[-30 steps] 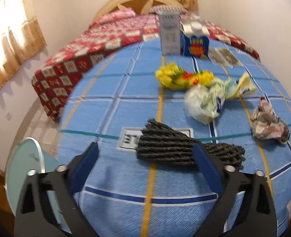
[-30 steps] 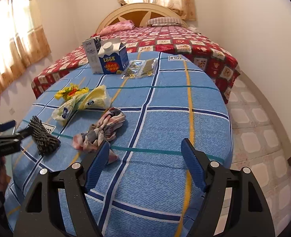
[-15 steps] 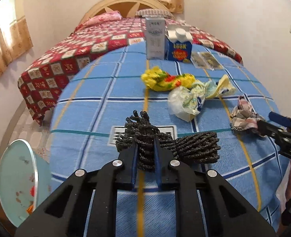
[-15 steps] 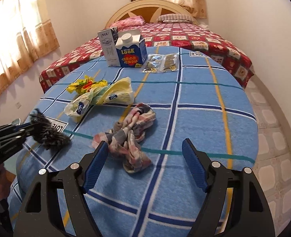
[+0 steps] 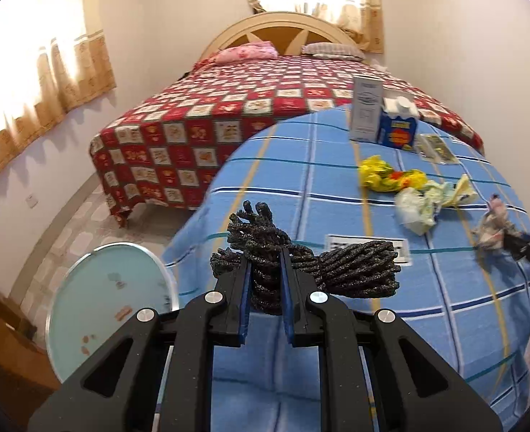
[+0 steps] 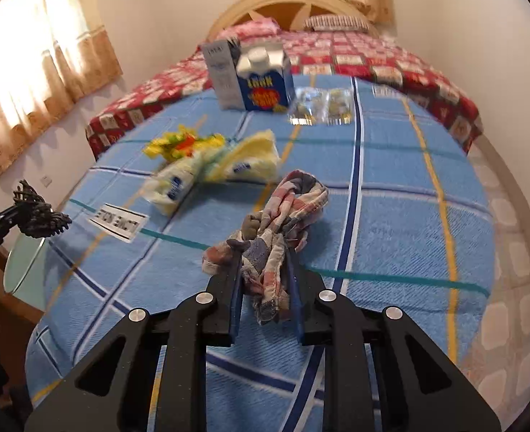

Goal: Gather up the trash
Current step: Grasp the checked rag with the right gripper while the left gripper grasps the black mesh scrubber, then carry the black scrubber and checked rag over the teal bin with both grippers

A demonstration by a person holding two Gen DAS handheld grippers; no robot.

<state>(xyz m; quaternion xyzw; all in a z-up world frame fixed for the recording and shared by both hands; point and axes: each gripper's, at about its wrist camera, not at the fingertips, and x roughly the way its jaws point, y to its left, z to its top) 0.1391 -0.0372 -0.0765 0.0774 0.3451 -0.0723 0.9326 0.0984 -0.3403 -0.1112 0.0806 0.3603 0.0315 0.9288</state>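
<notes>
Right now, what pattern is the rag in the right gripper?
Faded red, white and blue plaid; the rag shows best in the right wrist view.

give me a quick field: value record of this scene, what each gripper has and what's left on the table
left gripper: shut on dark rope bundle
right gripper: jaws just closed, shut on checked cloth
surface: blue checked tablecloth
still lying: yellow wrapper, pale plastic bags, clear packets
standing: two cartons
beside table: round glass top
</notes>
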